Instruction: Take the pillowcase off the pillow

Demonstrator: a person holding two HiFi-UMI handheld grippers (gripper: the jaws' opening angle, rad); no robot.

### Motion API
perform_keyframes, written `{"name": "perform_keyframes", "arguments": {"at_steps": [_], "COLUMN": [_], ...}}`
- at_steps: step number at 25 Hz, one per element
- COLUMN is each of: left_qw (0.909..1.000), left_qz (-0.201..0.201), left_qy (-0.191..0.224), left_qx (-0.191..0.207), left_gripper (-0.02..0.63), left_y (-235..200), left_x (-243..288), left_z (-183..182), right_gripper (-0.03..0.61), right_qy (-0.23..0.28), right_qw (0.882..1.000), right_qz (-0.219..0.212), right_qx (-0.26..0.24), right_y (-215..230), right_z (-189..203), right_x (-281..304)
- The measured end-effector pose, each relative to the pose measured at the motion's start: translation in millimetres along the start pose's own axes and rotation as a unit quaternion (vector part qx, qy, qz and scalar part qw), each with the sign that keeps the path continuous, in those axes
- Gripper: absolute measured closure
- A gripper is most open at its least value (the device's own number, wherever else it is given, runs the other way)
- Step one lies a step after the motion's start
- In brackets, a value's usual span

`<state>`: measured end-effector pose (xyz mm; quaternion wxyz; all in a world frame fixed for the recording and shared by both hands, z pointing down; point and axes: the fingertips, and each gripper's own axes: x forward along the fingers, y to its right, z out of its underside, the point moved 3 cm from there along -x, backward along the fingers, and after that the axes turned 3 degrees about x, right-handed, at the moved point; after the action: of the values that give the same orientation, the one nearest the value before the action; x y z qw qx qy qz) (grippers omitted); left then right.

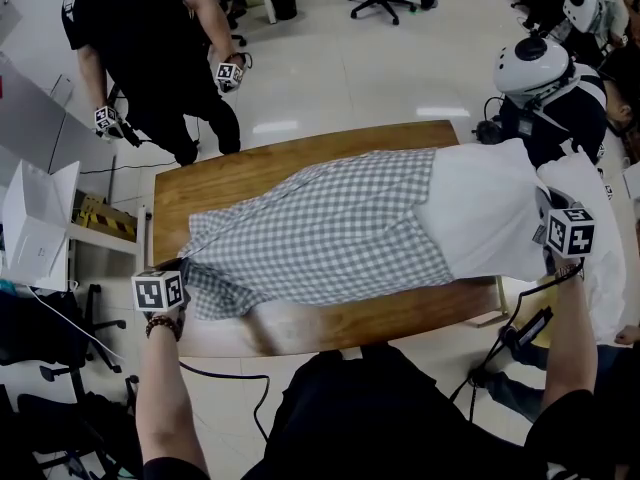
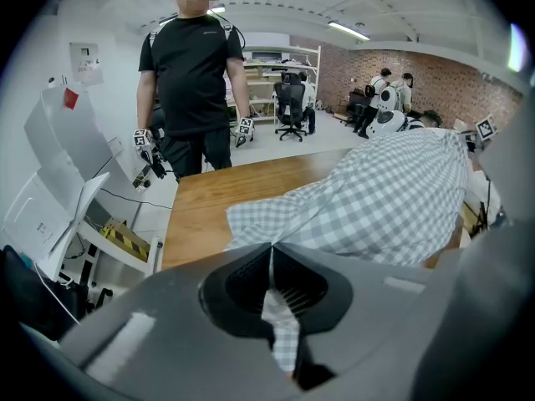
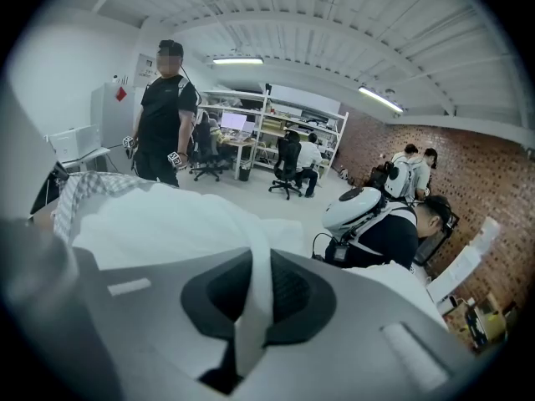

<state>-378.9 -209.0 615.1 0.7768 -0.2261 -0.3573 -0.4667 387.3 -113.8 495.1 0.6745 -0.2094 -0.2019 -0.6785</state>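
Pillow-stripping scene looked down on from the head view, with a wooden table (image 1: pixel 230 173) as the landmark. At the table's near left corner, the left gripper (image 2: pixel 269 266) has its jaws closed on a fold of grey-and-white checked pillowcase (image 1: pixel 330 233); the cloth runs straight out from between the jaws toward the rest of the case. Just past the table's right end, the right gripper (image 3: pixel 255 282) is clamped on a strip of the plain white pillow (image 1: pixel 480 218). The pillow lies along the tabletop, its long axis running left to right. The case covers roughly its left two thirds, and the bare white end sticks out over the table's right edge. The case's open mouth therefore faces the right gripper, and its closed end sits by the left one. Each hand is already at its own end of that axis, so the next move looks like a straight pull apart along the table's length: checked cloth leftward, pillow rightward. About a third of the pillow appears free. On the table's far side stands a person (image 1: pixel 150 38) in black. A seated person in a white helmet (image 1: pixel 535 68) is beyond the far right corner.
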Motion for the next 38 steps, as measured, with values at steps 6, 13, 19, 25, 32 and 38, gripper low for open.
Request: {"name": "perform_keyframes", "arguments": {"at_steps": [6,13,19,25,32,38], "left_qw": [1.0000,0.9999,0.9997,0.9982,0.9930,0.9893], "left_qz": [-0.005,-0.011,-0.007,0.017,0.049,0.061], "left_qy": [0.000,-0.001,-0.012,-0.021,-0.016,0.000], "left_qx": [-0.007,-0.008,0.020,0.053,0.106,0.132], "left_gripper": [0.607,0.607,0.607,0.606,0.439,0.347], "left_y": [-0.2,2.3,27.3,54.8,89.3,109.9], "left_x": [-11.6,-12.2,8.8,34.3,58.4,61.1], "left_z": [-1.9,0.8,2.5,1.6,-12.8,-33.9], "right_gripper": [0.568,0.568,0.565,0.511,0.376,0.287], "right_qy": [-0.002,-0.008,-0.042,-0.064,-0.056,-0.025], "right_qw": [1.000,1.000,0.999,0.997,0.997,0.990], "right_qz": [0.011,0.018,-0.015,-0.042,-0.044,-0.123], "right_qx": [-0.002,-0.003,-0.003,-0.014,-0.041,-0.063], "right_y": [8.7,20.9,18.3,6.8,0.2,-49.8], "right_z": [-6.2,1.5,27.9,44.6,34.9,-8.5], "right_x": [-11.1,-5.7,13.5,29.0,29.1,21.9]}}
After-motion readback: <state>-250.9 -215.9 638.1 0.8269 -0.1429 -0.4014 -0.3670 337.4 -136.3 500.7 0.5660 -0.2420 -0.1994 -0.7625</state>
